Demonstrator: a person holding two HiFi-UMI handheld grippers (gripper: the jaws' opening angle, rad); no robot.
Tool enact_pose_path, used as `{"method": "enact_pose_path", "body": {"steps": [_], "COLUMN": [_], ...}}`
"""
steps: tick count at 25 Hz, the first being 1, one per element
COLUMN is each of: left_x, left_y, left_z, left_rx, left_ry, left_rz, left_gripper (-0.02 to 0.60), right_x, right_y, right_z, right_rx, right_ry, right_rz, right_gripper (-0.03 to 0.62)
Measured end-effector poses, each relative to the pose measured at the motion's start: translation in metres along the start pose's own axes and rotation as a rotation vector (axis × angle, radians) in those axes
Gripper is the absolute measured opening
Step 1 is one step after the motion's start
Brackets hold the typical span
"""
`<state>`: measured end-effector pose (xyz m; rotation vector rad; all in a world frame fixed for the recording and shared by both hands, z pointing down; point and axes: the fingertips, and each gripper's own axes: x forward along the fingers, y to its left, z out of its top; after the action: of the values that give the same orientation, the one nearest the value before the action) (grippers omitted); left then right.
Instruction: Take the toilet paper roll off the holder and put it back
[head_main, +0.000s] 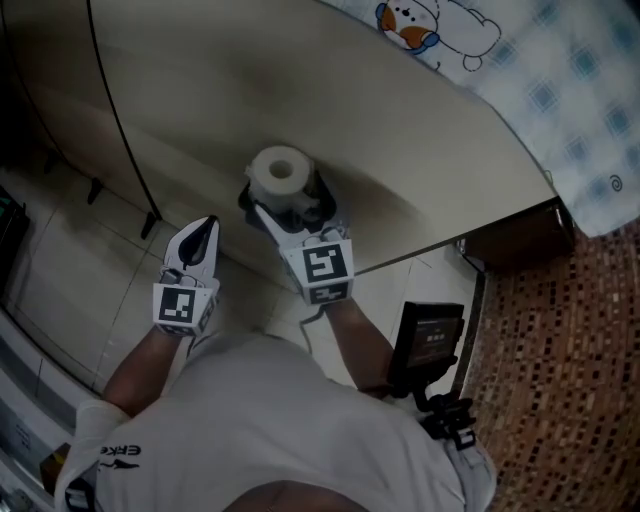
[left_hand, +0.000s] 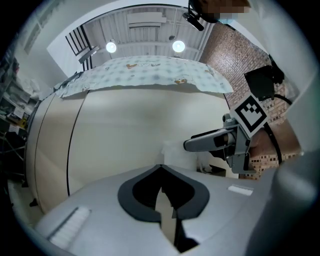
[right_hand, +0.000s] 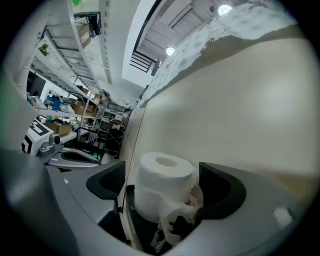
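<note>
The toilet paper roll (right_hand: 162, 182) stands upright between the right gripper's (right_hand: 165, 192) spread fingers (right_hand: 225, 192), its torn tail perhaps brushing one; the left gripper's (left_hand: 162, 200) fingers are together, empty

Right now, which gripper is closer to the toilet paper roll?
Right. The right gripper has open jaws either side of the toilet paper roll; the left gripper, shut, is off to its left, apart.

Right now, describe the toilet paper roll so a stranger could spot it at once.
Start at the broad beige panel across the head view. Low on it, a dark holder carries the toilet paper roll, standing upright between the parted jaws of the right claw. It is the only white cylinder there, its loose end torn and ragged.
</note>
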<state>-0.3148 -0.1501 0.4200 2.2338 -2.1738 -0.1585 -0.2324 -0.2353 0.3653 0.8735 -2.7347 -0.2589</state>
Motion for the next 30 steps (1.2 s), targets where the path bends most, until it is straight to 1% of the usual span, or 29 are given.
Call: {"method": "enact_pose_path", "body": {"steps": [2,4,6,8,11,14,16,19,22,26,30], "left_x": [0.003,0.006,0.009,0.011,0.013,0.014,0.014,0.014,0.015,0.018,0.022], "left_y": [0.004,0.009,0.011,0.013,0.017,0.02,0.02,0.02,0.016,0.007,-0.009], "left_z": [0.001,0.0,-0.004,-0.008,-0.011,-0.009,-0.01,-0.012,-0.014,-0.011,-0.016], "left_rx": [-0.006,-0.013,-0.008,0.003,-0.007,-0.008,-0.001,0.008,0.002,0.01,0.037], "left_ry": [0.007,0.019,0.012,0.006,0.016,0.04,0.046,0.031,0.038,0.041,0.036], "left_rz": [0.009,0.021,0.011,-0.002,0.003,0.01,0.002,-0.009,-0.018,-0.034,-0.076], "left_gripper": [0.002,0.002,0.002,0.002,0.002,0.002,0.002,0.002,0.002,0.002,0.002], "right_x": [0.008,0.016,0.024,0.03,0.037,0.04,0.039,0.034,0.023,0.001,-0.025], "right_y": [-0.002,-0.002,-0.002,-0.003,-0.004,-0.003,-0.003,-0.002,-0.003,-0.012,-0.027], "right_z": [-0.005,-0.011,-0.016,-0.021,-0.028,-0.03,-0.029,-0.026,-0.019,-0.007,-0.003], "right_rx": [0.02,0.034,0.043,0.046,0.037,0.018,0.017,0.008,0.007,0.006,0.024], "right_ry": [0.027,0.055,0.083,0.11,0.149,0.166,0.164,0.151,0.116,0.044,0.0], "right_rz": [-0.004,-0.002,0.0,-0.005,-0.015,-0.027,-0.028,-0.03,-0.04,-0.085,-0.14], "right_gripper": [0.5,0.515,0.522,0.522,0.52,0.476,0.465,0.457,0.454,0.453,0.453]}}
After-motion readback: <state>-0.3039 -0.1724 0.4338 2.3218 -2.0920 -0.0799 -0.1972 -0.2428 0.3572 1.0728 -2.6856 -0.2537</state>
